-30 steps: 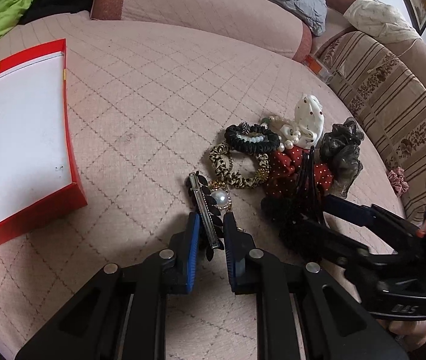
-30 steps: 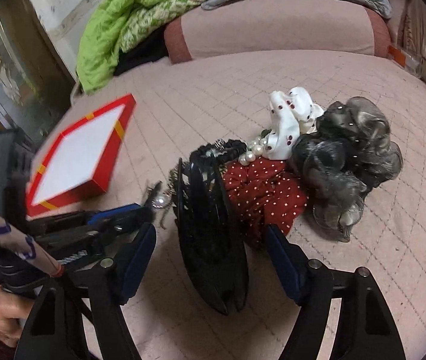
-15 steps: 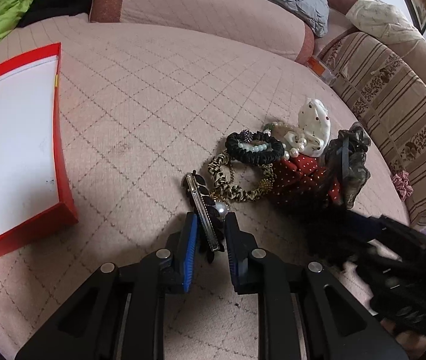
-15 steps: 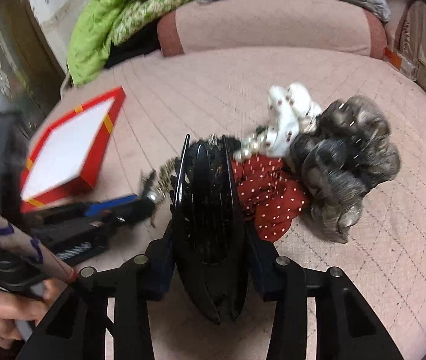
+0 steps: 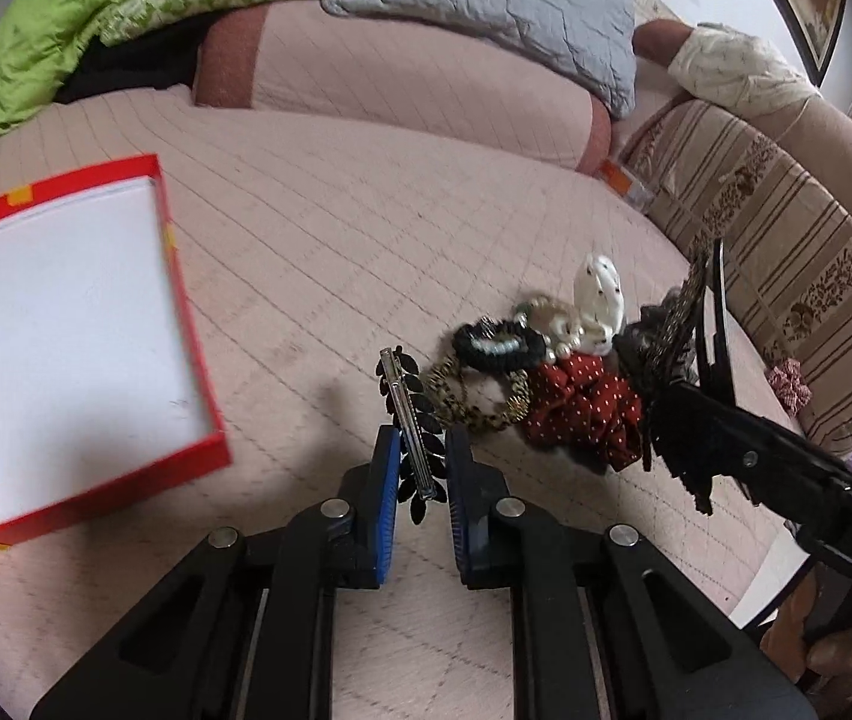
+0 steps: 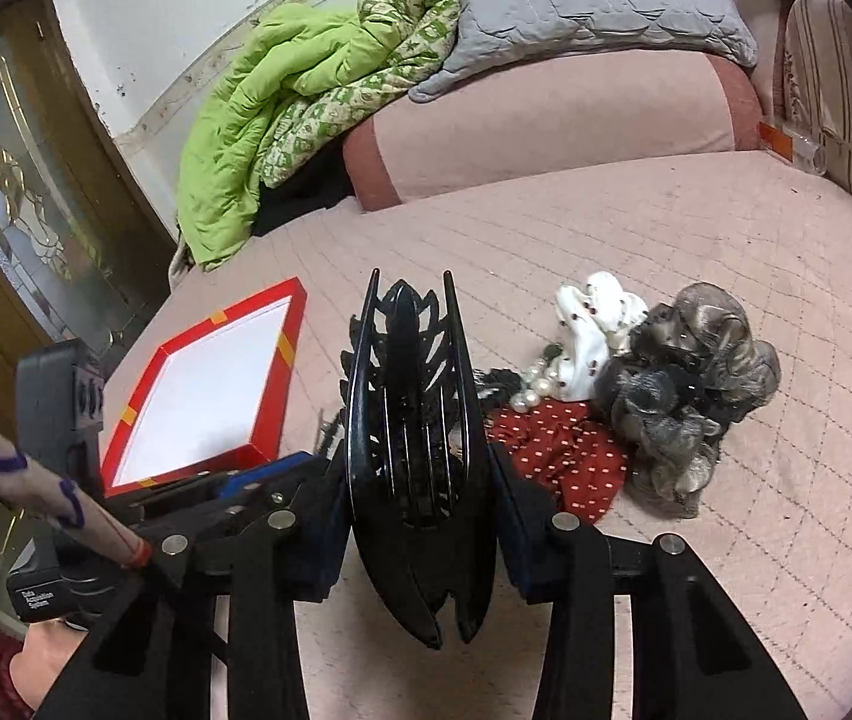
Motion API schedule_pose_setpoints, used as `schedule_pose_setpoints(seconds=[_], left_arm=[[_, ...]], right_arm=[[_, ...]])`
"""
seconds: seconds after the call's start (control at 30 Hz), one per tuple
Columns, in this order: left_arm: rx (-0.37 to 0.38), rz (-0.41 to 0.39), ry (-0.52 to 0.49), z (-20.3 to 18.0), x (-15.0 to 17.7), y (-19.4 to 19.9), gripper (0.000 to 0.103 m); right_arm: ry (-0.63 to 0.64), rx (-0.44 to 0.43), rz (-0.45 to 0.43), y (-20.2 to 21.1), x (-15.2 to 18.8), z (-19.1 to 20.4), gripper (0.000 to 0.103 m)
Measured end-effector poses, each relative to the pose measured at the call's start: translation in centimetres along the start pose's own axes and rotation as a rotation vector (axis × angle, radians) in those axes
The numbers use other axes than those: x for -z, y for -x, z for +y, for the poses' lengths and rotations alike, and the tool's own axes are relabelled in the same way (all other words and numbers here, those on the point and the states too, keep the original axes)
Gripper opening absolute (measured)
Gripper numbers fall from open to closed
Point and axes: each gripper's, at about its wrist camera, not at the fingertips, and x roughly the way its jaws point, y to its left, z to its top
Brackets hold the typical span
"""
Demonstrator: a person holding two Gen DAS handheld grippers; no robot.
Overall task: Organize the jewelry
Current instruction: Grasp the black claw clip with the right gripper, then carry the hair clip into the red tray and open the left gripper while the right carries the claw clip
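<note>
**Ana:** Left gripper (image 5: 420,483) first: what does it have?

**Ben:** Its 2 blue pads are clamped on a slim metal hair clip (image 5: 409,420) with dark leaf shapes along it. The clip sticks out from the jaws toward 12 o'clock, clear of the pink quilted bedspread (image 5: 336,228).

**Ana:** And the right gripper (image 6: 420,498)?

**Ben:** Clenched on a big black claw clip (image 6: 417,438). The claw stands between the pads with its prongs pointing to 12 o'clock. Those jaws have just been closing, with the claw between them.

**Ana:** Where is the rest of the jewelry?

**Ben:** In the right wrist view, a heap lies at 3 o'clock from the claw: a red dotted scrunchie (image 6: 558,450), a white dotted scrunchie (image 6: 588,330), some pearls (image 6: 531,387) and a grey-black scrunchie (image 6: 690,384), all touching. In the left wrist view, a leopard-print hair tie (image 5: 474,396) and a black hair tie (image 5: 498,345) sit at the heap's 9 o'clock edge.

**Ana:** And the box?

**Ben:** The red box (image 5: 186,330) with a white inside lies open on the bedspread, well apart from the heap, at 9 o'clock from the left gripper.
</note>
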Motion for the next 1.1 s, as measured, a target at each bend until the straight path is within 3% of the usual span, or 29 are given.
schedule_pose_setpoints(seconds=[0.3,0.7,1.1], left_arm=[[-0.058,-0.082,0.029,3.0,-0.8,4.0,0.015],[-0.151,-0.173,0.179,12.2,-2.0,8.2,0.015],[-0.232,-0.201,0.353,22.2,-5.0,8.6,0.015]], right_arm=[[0.038,-0.053,0.000,-1.3,-0.2,3.2,0.046],[0.087,-0.147,0.052,-5.9,-0.6,9.3,0.046],[0.156,-0.211,0.088,-13.2,-4.6,16.0,0.046]])
